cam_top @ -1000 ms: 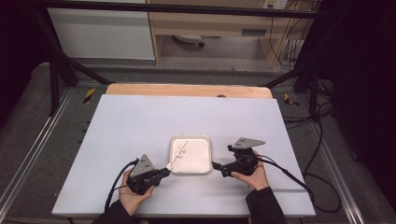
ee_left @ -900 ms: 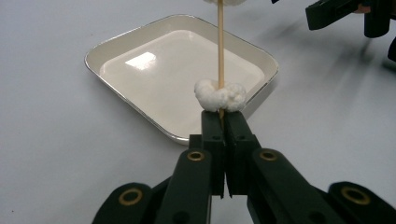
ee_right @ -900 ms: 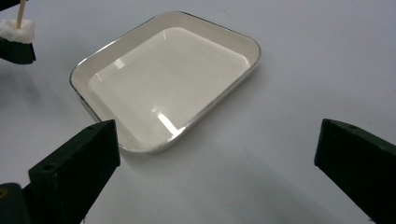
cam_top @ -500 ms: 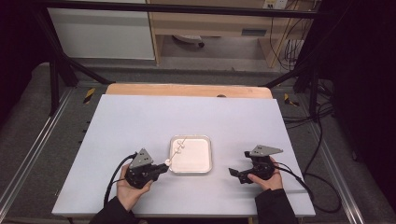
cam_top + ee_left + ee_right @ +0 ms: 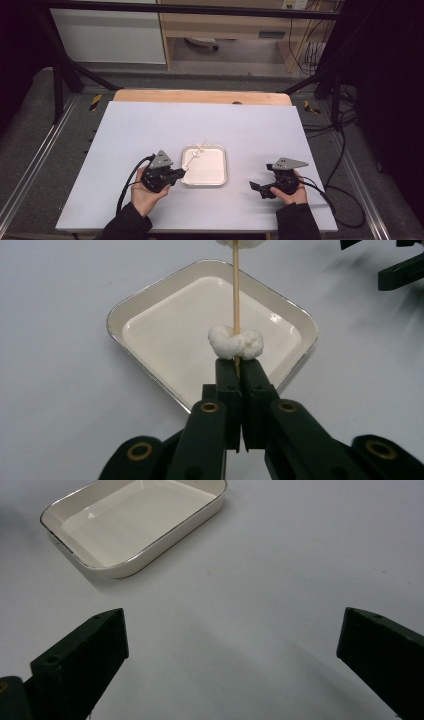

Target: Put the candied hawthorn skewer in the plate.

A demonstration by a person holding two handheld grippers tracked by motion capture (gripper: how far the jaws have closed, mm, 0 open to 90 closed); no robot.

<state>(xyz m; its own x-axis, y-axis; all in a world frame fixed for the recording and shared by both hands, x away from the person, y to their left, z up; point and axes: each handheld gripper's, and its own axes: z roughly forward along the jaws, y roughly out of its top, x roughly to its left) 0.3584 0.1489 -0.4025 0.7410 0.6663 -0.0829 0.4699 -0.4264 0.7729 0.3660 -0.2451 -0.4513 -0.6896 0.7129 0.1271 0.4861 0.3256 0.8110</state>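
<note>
On the left, the left gripper (image 5: 184,171) has its fingers pressed together on a thin wooden skewer (image 5: 235,295) that carries small white marshmallow-like pieces (image 5: 235,343). The skewer reaches over the cream square enamel tray with a dark rim (image 5: 216,176), which sits on the pale grey surface (image 5: 250,130). Well to the right of the tray, the right gripper (image 5: 255,189) holds its fingers wide apart, with nothing between them. I can read no writing anywhere.

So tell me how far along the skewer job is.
Done: two white pieces sit threaded on the wooden skewer. In hand: the left gripper is shut on the skewer's end, holding it over the cream tray. The right gripper is open and empty. Left, probably: laying the skewer in the tray.
</note>
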